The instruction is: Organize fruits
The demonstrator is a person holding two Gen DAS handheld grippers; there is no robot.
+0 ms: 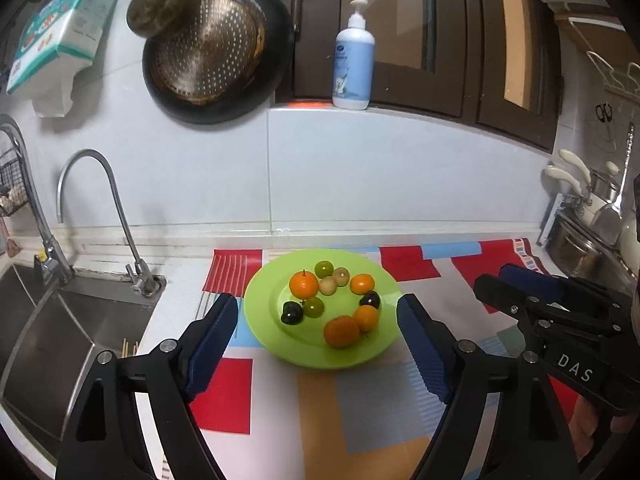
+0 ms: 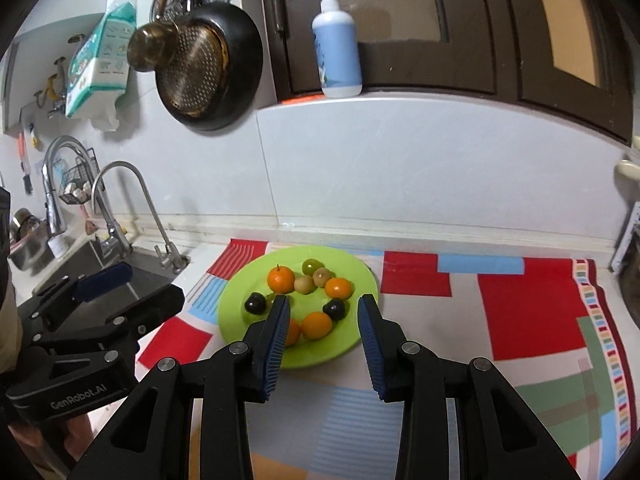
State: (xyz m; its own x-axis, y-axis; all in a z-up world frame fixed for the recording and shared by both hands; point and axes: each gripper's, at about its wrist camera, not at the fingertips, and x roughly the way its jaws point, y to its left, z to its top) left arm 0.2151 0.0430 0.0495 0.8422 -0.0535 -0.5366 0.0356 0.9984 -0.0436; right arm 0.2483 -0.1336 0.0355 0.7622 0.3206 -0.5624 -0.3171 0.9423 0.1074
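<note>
A light green plate [image 1: 260, 304] [image 2: 240, 304] sits on a patterned mat and holds several small fruits: oranges [image 1: 341, 331] [image 2: 317, 325], dark plums [image 1: 292, 313] [image 2: 334, 309], green fruits [image 1: 323, 269] [image 2: 309, 266] and brownish ones [image 1: 328, 285] [image 2: 304, 283]. My left gripper [image 1: 318, 314] is open and empty, held just in front of the plate; it also shows at the left of the right wrist view [image 2: 132, 288]. My right gripper [image 2: 323, 312] is open and empty over the plate's near edge; it also shows at the right of the left wrist view [image 1: 504, 280].
A steel sink [image 1: 44, 344] with taps [image 1: 100, 208] lies to the left. A pan [image 1: 216, 52] hangs on the tiled wall and a soap pump bottle [image 1: 354, 64] stands on the ledge. Pots and utensils [image 1: 592, 220] stand at the right. The colourful mat [image 2: 520, 312] covers the counter.
</note>
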